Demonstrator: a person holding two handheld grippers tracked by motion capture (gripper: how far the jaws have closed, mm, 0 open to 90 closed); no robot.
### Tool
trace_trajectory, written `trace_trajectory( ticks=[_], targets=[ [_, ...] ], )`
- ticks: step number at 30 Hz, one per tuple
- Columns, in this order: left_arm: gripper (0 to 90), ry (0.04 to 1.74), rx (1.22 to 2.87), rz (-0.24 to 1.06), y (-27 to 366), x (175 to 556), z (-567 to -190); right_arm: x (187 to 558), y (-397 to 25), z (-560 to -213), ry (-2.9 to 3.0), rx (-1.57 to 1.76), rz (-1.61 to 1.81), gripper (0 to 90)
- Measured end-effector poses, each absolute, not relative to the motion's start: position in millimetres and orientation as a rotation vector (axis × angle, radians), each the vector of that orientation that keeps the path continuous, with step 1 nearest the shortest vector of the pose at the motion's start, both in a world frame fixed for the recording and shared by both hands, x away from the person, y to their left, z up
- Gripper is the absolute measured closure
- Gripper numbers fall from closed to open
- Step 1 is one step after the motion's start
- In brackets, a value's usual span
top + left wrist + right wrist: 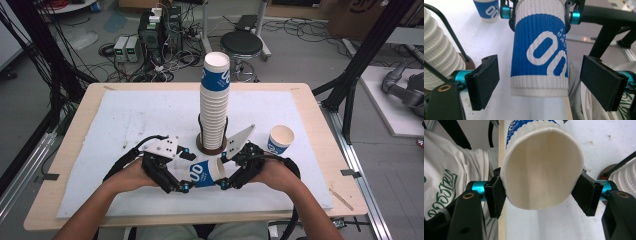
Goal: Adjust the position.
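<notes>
A blue and white ribbed paper cup [204, 173] lies on its side in the air between my two grippers, low over the white mat [140, 115]. My right gripper [223, 171] is shut on the cup's open rim; in the right gripper view its jaws [542, 192] press the mouth of the cup [542, 165] slightly oval. My left gripper [186, 170] is open around the cup's base end. In the left gripper view its pads [484, 82] stand clear of the cup [540, 50] on both sides, and the right gripper [540, 13] shows beyond it.
A tall stack of matching cups [215, 105] stands in a brown wire-framed holder [210, 146] just behind the grippers. One upright cup [280, 139] sits on the mat to the right. The wooden table edge [45, 200] runs close to the person.
</notes>
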State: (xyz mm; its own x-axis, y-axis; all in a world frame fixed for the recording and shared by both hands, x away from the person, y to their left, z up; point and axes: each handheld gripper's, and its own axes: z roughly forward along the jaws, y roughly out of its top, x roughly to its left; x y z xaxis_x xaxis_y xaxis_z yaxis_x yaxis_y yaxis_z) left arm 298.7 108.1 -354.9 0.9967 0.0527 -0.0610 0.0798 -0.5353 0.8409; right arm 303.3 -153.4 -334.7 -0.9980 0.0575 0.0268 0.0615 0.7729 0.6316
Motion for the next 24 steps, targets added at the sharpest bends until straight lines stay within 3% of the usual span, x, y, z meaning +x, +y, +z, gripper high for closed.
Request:
trace_trajectory(
  ticks=[24],
  targets=[
    [22.0, 0.079, 2.343, -0.063, 73, 303, -363, 298, -131, -337, -3.06, -0.054, -0.803, 33.8]
  ],
)
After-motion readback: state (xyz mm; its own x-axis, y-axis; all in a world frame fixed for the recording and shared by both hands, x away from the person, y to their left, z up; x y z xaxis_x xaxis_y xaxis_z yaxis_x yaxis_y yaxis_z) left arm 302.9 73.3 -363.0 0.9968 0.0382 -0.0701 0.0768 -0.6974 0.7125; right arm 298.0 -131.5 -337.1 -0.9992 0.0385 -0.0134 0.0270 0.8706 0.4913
